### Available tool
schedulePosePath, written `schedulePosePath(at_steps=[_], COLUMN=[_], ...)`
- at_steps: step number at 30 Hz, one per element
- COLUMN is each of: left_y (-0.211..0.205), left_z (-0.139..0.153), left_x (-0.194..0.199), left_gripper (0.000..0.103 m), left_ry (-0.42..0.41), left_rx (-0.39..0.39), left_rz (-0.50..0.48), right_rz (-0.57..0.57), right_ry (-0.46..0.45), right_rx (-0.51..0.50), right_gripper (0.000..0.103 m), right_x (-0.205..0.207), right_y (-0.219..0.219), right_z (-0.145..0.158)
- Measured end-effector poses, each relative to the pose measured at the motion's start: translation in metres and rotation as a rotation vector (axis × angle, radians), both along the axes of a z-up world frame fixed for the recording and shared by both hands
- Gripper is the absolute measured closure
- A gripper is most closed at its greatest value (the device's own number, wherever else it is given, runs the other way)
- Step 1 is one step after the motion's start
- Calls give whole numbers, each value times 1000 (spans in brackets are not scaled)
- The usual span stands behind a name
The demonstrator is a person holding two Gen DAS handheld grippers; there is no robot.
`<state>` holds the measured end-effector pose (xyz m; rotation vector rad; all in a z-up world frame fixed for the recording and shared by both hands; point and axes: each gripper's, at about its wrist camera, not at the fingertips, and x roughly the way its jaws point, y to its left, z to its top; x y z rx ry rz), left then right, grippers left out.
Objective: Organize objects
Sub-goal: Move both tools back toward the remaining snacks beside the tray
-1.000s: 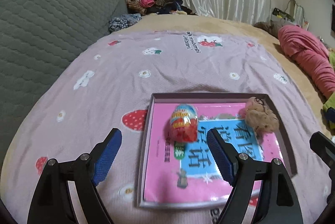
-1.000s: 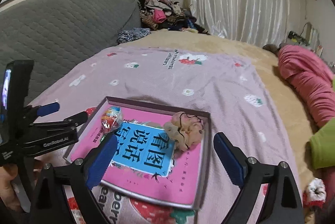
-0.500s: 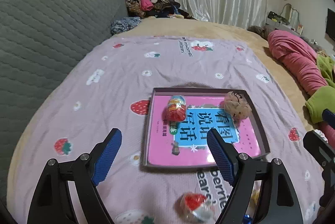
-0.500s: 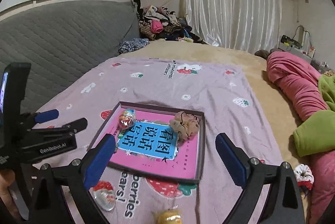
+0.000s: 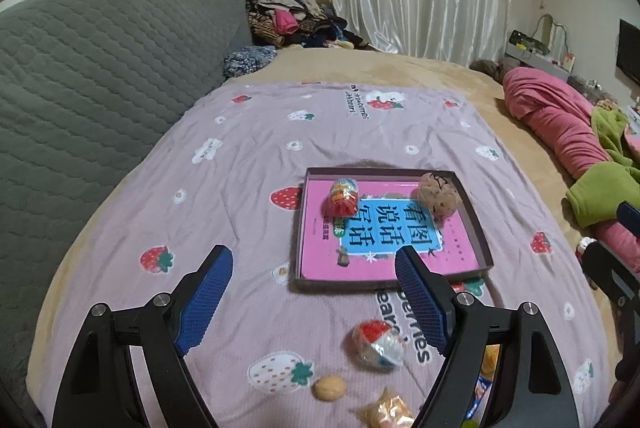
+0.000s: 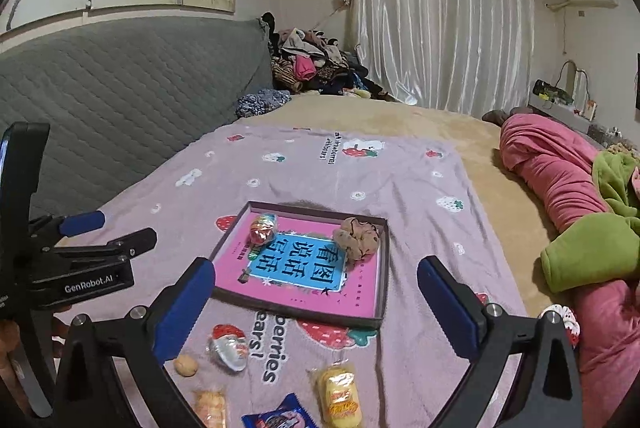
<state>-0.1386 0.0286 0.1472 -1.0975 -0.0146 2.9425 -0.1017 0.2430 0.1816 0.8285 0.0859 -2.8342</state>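
With both tongs gaping empty above the bed (image 5: 256, 164), the red-and-white egg (image 5: 378, 344) is lying just below-left of the left tongs (image 5: 320, 302), nearer them than the right tongs (image 6: 324, 304), short of the tray (image 5: 478, 236).

The blue packet (image 6: 276, 416) is cut off by the lower frame edge; its print is illegible. The orange packet (image 5: 386, 414) is likewise truncated. A yellow item (image 5: 490, 358), possibly a wrapped snack, is mostly hidden behind the left gripper's finger (image 5: 424, 298).

left tongs (image 5: 314, 300) agape, right tongs (image 6: 326, 302) agape
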Motion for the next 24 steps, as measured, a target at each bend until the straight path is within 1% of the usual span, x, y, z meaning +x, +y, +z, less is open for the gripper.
schedulePosePath(at_steps=[2, 6, 11, 24], left_y=[-3, -7, -10, -8], left_z=[4, 9, 13, 11], left_x=[9, 21, 33, 62], left_gripper=[19, 19, 19, 19], left_ry=[4, 9, 11, 1], left_rx=[10, -8, 10, -7], left_rz=[-4, 6, 6, -6], right_rz=[1, -4, -2, -12], right_ry=[5, 11, 7, 19], right_rx=[-3, 12, 10, 6], right_gripper=[1, 1, 1, 1], right_x=[7, 18, 32, 67], right_y=[-1, -3, -4, 2], right_z=[2, 5, 6, 13])
